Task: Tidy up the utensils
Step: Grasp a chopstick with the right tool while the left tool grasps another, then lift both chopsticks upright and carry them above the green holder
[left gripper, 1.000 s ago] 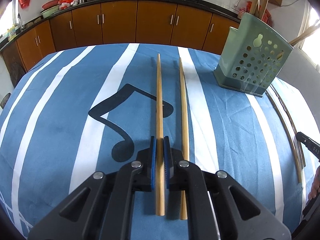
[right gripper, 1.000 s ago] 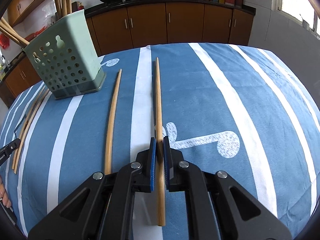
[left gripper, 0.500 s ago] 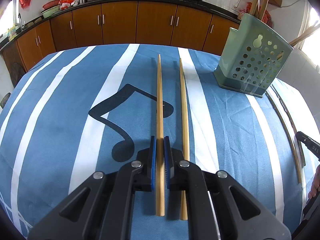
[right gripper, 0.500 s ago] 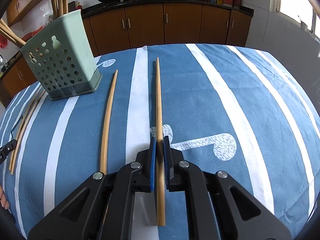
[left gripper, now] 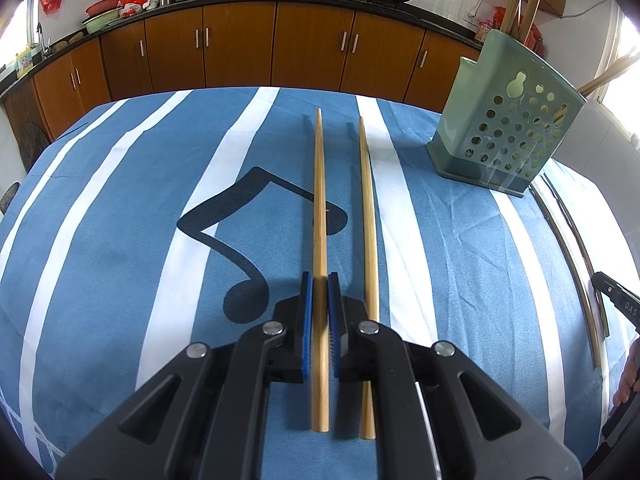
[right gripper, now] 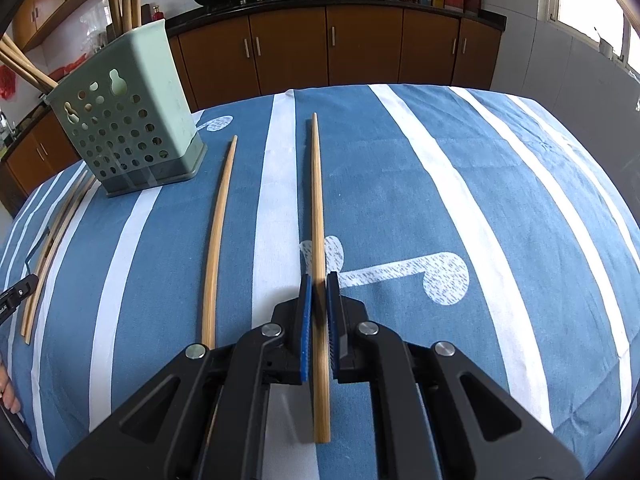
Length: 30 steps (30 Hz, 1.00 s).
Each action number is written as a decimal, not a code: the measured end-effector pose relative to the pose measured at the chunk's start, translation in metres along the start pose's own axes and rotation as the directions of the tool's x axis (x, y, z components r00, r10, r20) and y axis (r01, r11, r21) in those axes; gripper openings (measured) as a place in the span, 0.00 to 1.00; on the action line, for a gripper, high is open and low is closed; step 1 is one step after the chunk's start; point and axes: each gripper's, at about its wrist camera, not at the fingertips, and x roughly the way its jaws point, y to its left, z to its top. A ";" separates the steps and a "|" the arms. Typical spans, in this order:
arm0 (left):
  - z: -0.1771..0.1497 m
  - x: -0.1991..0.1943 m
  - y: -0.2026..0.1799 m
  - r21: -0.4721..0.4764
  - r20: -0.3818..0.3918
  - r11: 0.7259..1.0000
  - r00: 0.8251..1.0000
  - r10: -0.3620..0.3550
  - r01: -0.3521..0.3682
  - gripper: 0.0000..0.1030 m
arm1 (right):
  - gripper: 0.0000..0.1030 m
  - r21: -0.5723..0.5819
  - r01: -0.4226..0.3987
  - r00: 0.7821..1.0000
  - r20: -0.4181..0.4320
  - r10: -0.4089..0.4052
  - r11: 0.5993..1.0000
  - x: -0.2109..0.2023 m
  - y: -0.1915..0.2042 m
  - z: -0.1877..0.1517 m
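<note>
My left gripper point(left gripper: 319, 280) is shut on a long wooden chopstick point(left gripper: 319, 200) and holds it just above the blue striped tablecloth; a second chopstick point(left gripper: 369, 216) lies beside it on its right. My right gripper point(right gripper: 319, 280) is shut on another wooden chopstick point(right gripper: 317, 192), lifted slightly off the cloth; a loose chopstick point(right gripper: 218, 224) lies to its left. The green perforated utensil holder point(left gripper: 508, 128) stands at the far right in the left wrist view and at the far left in the right wrist view point(right gripper: 124, 120), with several chopsticks standing in it.
More chopsticks lie beyond the holder near the table edge point(left gripper: 580, 256) and show in the right wrist view point(right gripper: 52, 248). Brown kitchen cabinets point(left gripper: 280, 44) run behind the table. The other gripper's tip point(left gripper: 618, 300) shows at the right edge.
Both held chopsticks have risen a little off the cloth. In the right wrist view the holder has shifted right and nearer.
</note>
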 end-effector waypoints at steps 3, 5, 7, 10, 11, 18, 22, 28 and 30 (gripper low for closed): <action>-0.001 -0.001 0.002 -0.005 0.001 1.000 1.000 -0.008 0.008 0.08 | 0.08 0.004 -0.010 1.000 0.000 0.010 1.000 -0.003 -0.002 -0.004; -0.002 -0.002 0.002 -0.001 -0.001 1.000 1.000 -0.009 0.009 0.08 | 0.08 0.008 -0.014 1.000 0.000 0.014 1.000 -0.005 -0.003 -0.005; -0.002 -0.003 0.002 0.002 -0.011 1.000 1.000 -0.013 0.013 0.08 | 0.08 0.019 -0.018 1.000 0.009 0.018 1.000 -0.009 -0.006 -0.006; -0.002 -0.008 0.006 -0.015 -0.018 0.999 0.999 -0.029 0.029 0.08 | 0.07 0.038 -0.043 0.998 0.049 0.041 0.998 -0.023 -0.011 -0.006; -0.002 -0.010 0.007 -0.019 -0.017 0.999 0.999 -0.030 0.030 0.08 | 0.07 0.041 -0.048 0.997 0.058 0.046 0.998 -0.026 -0.014 -0.005; 0.006 -0.037 0.016 -0.048 0.039 0.998 0.998 -0.049 0.051 0.08 | 0.07 0.058 -0.073 0.989 0.133 0.065 0.996 -0.052 -0.023 0.007; 0.016 -0.056 0.018 -0.045 0.089 0.998 0.995 -0.049 0.053 0.08 | 0.07 0.065 -0.087 0.979 0.188 0.073 0.994 -0.066 -0.025 0.017; 0.025 -0.068 0.018 -0.015 0.106 0.998 0.993 -0.052 0.054 0.08 | 0.07 0.047 -0.081 0.977 0.200 0.070 0.996 -0.070 -0.025 0.024; 0.023 -0.063 0.019 -0.013 0.092 0.999 0.995 -0.044 0.046 0.08 | 0.08 0.033 -0.078 0.984 0.166 0.072 0.996 -0.062 -0.023 0.019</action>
